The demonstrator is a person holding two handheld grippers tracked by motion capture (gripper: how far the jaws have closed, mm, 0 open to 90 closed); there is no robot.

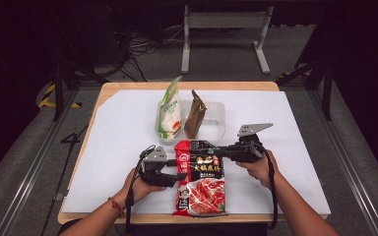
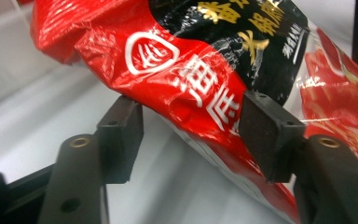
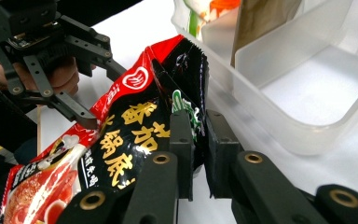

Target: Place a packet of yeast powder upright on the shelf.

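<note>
Red packet point(image 1: 199, 179) (near end tabled) pinched by both claws.

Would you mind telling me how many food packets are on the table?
3. A green-and-white packet and a brown packet stand in the clear tray; a red packet lies nearer the person, held by both hand-held grippers.
</note>
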